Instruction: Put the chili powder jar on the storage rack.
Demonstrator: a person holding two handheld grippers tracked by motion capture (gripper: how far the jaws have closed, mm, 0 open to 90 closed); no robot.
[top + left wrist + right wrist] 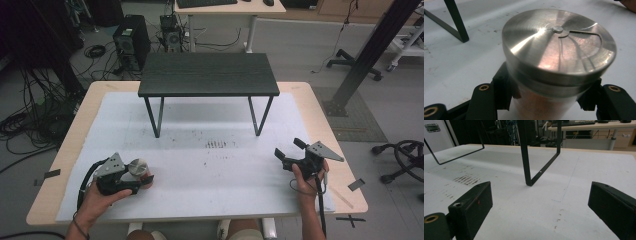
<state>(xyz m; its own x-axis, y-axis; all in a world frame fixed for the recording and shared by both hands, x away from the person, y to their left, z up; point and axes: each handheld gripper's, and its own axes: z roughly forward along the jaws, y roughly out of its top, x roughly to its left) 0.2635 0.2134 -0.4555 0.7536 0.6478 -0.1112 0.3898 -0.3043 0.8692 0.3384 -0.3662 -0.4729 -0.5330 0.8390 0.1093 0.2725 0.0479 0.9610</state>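
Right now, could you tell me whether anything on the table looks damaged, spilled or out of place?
Nothing is spilled or broken. The white mat carries dark scuff marks near its middle, in front of the small black table. The jar stands upright in the left gripper; its metal lid looks level.

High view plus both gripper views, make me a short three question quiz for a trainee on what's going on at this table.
1. True or false: the left claw is shut on the metal-lidded jar.
2. How do the jaws of the right claw stand? A) wide apart with nothing between them B) shut on a jar C) shut on a cable
3. Fill in: at the far side of the white mat stands a small black ____ on thin metal legs.

Key:
1. True; the pads press on the jar's body below the lid.
2. A
3. Table
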